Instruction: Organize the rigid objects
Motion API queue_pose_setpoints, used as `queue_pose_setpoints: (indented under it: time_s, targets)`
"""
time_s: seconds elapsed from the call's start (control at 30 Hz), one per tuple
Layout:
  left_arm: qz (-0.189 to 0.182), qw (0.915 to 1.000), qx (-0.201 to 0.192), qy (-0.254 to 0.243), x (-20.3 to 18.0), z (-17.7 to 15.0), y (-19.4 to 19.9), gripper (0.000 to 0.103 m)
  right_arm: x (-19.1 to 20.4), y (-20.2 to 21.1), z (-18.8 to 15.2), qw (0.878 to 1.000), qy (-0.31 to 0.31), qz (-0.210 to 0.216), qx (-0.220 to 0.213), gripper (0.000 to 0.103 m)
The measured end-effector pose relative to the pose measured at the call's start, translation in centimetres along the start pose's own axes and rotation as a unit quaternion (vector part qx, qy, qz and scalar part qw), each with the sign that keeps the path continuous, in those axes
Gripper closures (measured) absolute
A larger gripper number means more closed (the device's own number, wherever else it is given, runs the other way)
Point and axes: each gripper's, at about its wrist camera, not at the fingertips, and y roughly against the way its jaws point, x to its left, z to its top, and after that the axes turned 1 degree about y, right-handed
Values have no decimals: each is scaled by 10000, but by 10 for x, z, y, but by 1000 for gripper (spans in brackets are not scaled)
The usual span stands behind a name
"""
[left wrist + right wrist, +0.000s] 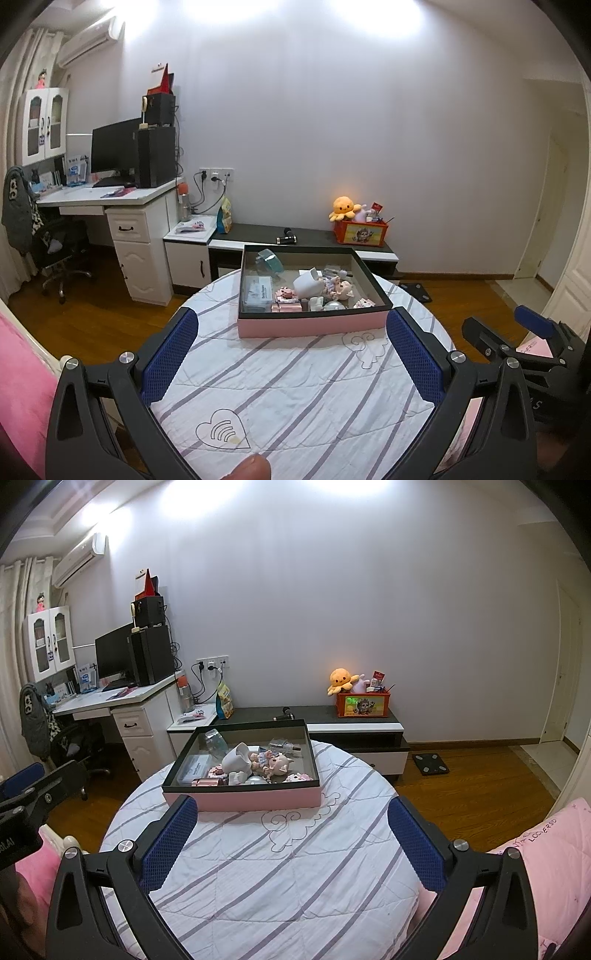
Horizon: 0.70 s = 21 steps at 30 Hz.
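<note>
A round surface covered by a white quilted cloth with grey stripes fills the near part of both views. The cloth carries outline drawings: a heart with curved bars inside it near the left tongs, and a cloud shape just in front of the box. The box, pink outside and dark-rimmed, sits at the far side of the surface. Inside it lies a jumble of small things: a white mug on its side, a doll beside it, a clear case with print too small to read at the left, a teal roll in the far left corner, and small pink blocks along the near wall.

The left tongs hang wide open over the cloth, well short of the box, holding nothing. The right tongs are likewise spread apart and empty, with the box just beyond the left blue pad.

Behind the surface, wooden floor runs to a plain pale wall. A low black-and-white cabinet stands against it, bearing an orange crate with a cartoon picture and a yellow octopus plush. At far left is a white desk with a monitor, a black tower and an office chair. An air conditioner hangs high on the left. A black scale lies on the floor at right. A pink quilt at near right reads "LOVERSD".
</note>
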Motion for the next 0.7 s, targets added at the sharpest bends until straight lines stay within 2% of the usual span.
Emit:
queue_pose_setpoints:
  time_s: [0.33, 0.57, 0.7]
  targets:
    - [15, 10000, -13, -6, 0, 1, 0, 0, 0, -1, 0, 10000, 3, -8, 10, 0]
    - [-167, 9998, -22, 66, 6, 2, 3, 0, 1, -1, -1, 10000, -2, -15, 13, 0]
    - [-142, 9999, -46, 57, 7, 3, 3, 0, 0, -2, 0, 10000, -7, -10, 20, 0]
